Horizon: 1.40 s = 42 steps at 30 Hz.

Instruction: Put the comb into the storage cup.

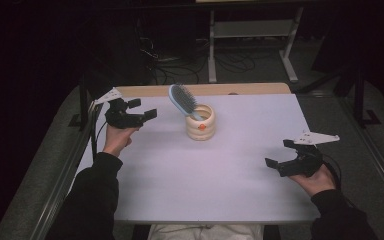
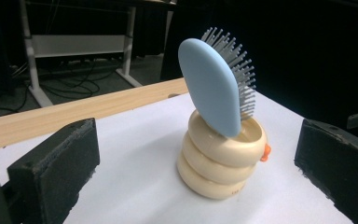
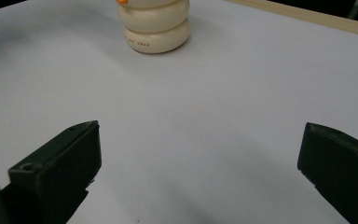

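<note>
Table (image 1: 230, 170): white top, wooden strip along far edge.
Room: dark, cables on floor.
Holder (image 1: 200, 122): cream, hairbrush (image 1: 182, 99) leaning inside.
Left gripper (image 1: 142, 108): jaws spread, empty.
Right gripper (image 1: 280, 154): jaws spread, empty.

The cream-coloured ribbed ceramic holder (image 3: 154, 28) carries a short line of small dark print on its lowest ring, seen in the right gripper view. The characters are too small to read.

Left hand-held gripper (image 1: 141, 108) raised, seemingly agape, right hand-held gripper (image 1: 279, 153) agape
</note>
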{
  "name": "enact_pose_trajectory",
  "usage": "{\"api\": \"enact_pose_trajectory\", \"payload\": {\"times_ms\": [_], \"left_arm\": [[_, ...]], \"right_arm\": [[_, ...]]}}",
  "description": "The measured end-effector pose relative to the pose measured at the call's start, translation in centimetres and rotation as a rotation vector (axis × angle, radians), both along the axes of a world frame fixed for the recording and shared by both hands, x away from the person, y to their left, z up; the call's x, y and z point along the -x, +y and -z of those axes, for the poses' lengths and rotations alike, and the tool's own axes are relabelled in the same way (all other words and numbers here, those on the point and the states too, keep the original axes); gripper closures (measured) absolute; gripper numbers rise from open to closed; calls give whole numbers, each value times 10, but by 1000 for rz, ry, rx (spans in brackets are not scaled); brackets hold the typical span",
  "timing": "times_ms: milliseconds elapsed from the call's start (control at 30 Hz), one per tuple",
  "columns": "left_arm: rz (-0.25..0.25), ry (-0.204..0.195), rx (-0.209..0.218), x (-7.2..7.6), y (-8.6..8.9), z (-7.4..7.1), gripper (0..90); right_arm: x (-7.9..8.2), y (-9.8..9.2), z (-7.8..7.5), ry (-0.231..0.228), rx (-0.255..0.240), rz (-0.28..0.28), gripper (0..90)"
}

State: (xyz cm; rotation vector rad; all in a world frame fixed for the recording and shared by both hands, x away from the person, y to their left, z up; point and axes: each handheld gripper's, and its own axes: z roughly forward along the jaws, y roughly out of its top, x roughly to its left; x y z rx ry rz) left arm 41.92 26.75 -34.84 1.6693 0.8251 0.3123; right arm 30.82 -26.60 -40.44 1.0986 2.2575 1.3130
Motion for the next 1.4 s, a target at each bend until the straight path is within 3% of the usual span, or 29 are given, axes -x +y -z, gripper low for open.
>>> {"api": "enact_pose_trajectory", "payload": {"times_ms": [267, 967, 1400], "left_arm": [[-8, -16, 5, 13, 15, 0, 0], [-80, -11, 12, 43, 60, 13, 0], [-120, 5, 16, 66, 87, 33, 0]], "right_arm": [[-1, 5, 2, 11, 19, -13, 0], [0, 2, 2, 10, 18, -7, 0], [0, 2, 3, 13, 23, -7, 0]]}}
